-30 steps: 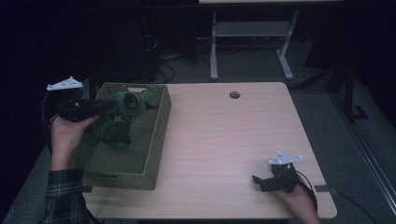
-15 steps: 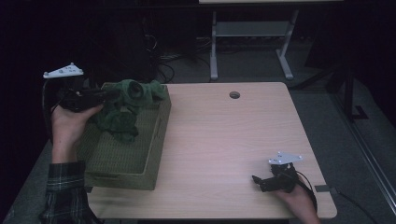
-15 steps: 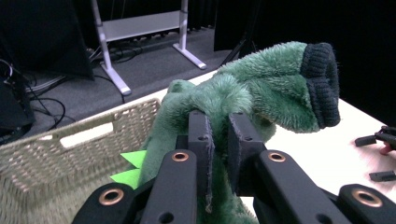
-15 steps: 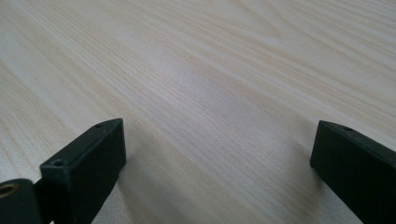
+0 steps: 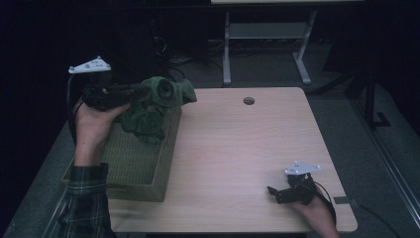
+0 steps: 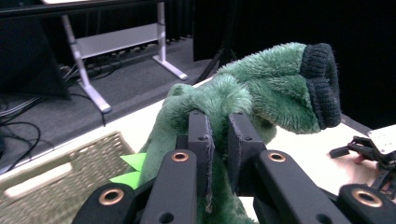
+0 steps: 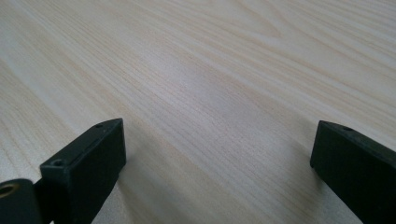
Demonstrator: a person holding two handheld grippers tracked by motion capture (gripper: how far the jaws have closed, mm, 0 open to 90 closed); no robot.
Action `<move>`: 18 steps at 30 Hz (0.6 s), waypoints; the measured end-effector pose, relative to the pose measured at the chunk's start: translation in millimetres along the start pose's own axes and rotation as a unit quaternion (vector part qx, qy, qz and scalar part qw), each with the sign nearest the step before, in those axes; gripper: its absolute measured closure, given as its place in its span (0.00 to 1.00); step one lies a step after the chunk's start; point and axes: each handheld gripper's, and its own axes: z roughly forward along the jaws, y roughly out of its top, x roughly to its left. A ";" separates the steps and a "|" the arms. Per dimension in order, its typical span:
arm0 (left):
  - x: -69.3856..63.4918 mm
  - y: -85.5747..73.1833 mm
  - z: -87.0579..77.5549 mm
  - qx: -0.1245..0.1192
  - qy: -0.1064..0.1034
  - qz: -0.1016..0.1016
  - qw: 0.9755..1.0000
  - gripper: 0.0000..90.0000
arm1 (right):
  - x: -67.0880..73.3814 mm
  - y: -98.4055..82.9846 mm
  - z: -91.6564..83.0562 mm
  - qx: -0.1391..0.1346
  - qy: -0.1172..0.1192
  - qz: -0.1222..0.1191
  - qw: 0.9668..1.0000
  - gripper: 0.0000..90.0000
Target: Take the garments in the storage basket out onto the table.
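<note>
A green plush toy with a dark knitted end hangs over the far right corner of a woven basket. My left gripper is shut on it, and the toy's body droops below the jaws. In the left gripper view the two pads pinch green fur of the plush toy, with the basket below at the left. My right gripper rests on the table near its front right corner. Its jaws stand wide apart in the right gripper view, with bare wood between them.
The basket stands on the table's left side, overhanging its left edge. A round cable hole sits near the far edge. A metal desk frame and cables lie on the floor beyond. The other gripper appears at the right in the left gripper view.
My left gripper has risen out of the basket with the plush toy and carried it toward the basket's far right corner. The right gripper has stayed where it was.
</note>
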 end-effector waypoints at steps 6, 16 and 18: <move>-17.2 6.5 20.1 0.003 -0.021 0.010 1.000 0.90 | -0.2 0.1 0.0 0.000 0.000 -0.001 1.000 0.04; -46.8 12.3 50.5 0.012 -0.050 0.027 0.998 0.90 | 0.1 0.1 -0.1 0.001 0.000 0.001 1.000 0.04; -52.8 13.1 57.1 0.013 -0.057 0.030 0.998 0.90 | 0.1 0.1 -0.2 0.001 0.000 0.001 1.000 0.04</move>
